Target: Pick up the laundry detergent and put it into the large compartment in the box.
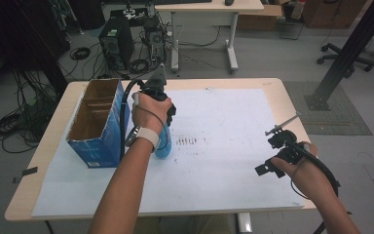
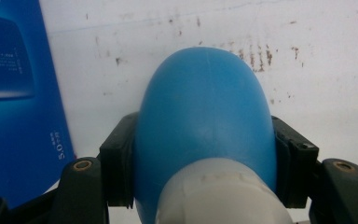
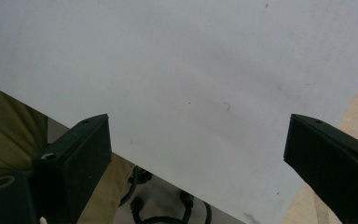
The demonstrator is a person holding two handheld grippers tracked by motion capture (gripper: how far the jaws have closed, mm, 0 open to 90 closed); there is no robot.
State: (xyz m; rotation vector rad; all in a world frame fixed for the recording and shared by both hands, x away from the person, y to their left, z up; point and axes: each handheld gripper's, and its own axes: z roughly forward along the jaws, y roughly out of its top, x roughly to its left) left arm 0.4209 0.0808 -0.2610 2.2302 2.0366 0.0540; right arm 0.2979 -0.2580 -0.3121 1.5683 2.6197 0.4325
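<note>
Beside box [image 1: 97, 122], left tongs [image 2: 205, 154] gripping blue bottle [image 2: 205, 116]

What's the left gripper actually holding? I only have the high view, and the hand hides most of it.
Observer: In the left gripper view, the left gripper is shut on a blue bottle, one black jaw on each side of its body.
Operator: Is there a cap on it?
Observer: The end nearest the camera is a white part; whether it is a cap, I cannot tell.
Operator: How close is it to the box?
Observer: The blue box stands just beside the bottle, with a strip of the white sheet between them.
Operator: And the right gripper?
Observer: In its own view the right gripper is open with nothing between the jaws, over the near edge of the sheet.
</note>
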